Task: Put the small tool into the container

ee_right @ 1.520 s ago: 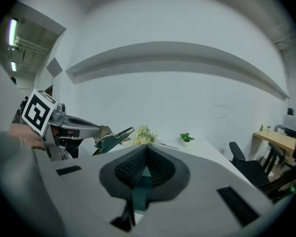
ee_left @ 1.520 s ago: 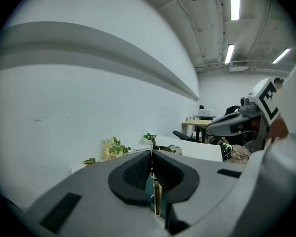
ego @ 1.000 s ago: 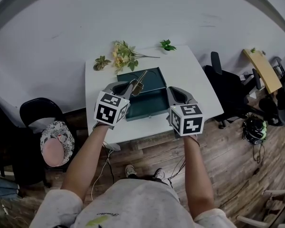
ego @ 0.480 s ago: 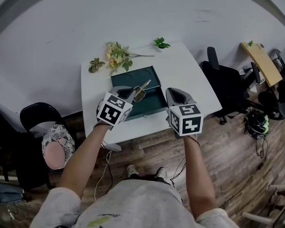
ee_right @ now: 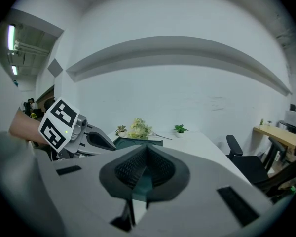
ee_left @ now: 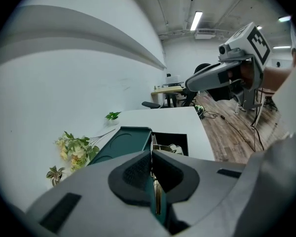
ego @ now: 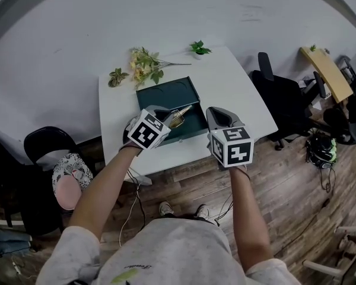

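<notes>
On the white table a dark green container lies open, its lid folded back toward the wall. My left gripper is shut on a small brass-coloured tool, which juts out over the container's open tray. In the left gripper view that tool shows edge-on, pinched between the pads, with the container just beyond. My right gripper hangs beside the container's right edge, jaws together with nothing held. In its own view the pads meet, and the container lies ahead.
Artificial flowers and a small potted plant sit at the table's far edge by the wall. A black office chair stands right of the table, another dark chair to the left. The table's near edge is under my wrists.
My left gripper has sunk and rolled, carrying the tool lower over the container's tray. The right gripper has hardly moved.
</notes>
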`<state>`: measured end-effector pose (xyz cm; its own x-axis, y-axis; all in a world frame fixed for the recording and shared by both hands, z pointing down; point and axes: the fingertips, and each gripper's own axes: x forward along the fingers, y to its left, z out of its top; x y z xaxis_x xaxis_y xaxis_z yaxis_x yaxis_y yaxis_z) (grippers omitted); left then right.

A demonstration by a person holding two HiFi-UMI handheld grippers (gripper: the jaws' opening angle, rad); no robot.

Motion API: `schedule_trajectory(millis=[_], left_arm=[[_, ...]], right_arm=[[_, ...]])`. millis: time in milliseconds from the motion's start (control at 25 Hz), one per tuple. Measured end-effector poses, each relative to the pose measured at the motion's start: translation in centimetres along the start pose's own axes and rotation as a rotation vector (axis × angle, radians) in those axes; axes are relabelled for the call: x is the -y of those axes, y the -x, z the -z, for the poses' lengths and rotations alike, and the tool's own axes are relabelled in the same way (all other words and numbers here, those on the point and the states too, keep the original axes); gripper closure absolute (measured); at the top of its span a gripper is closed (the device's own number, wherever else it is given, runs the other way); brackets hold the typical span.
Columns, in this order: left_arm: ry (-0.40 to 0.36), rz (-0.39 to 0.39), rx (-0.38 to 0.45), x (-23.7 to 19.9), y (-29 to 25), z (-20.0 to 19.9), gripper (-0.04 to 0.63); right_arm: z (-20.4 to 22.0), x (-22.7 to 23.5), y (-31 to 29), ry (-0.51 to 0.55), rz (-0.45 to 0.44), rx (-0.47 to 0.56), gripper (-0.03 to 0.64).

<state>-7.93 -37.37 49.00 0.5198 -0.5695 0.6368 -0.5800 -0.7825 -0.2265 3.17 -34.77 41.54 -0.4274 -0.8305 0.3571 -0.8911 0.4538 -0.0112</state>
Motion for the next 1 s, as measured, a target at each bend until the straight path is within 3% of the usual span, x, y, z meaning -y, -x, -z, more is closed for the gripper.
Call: schedule_trajectory(millis=[1000], left_arm=[[-0.112, 0.062, -0.117, -0.6, -4.5, 2.6, 0.589]], right_arm=[[1.8, 0.6, -3.2, -0.045, 0.004, -0.034, 0.612]])
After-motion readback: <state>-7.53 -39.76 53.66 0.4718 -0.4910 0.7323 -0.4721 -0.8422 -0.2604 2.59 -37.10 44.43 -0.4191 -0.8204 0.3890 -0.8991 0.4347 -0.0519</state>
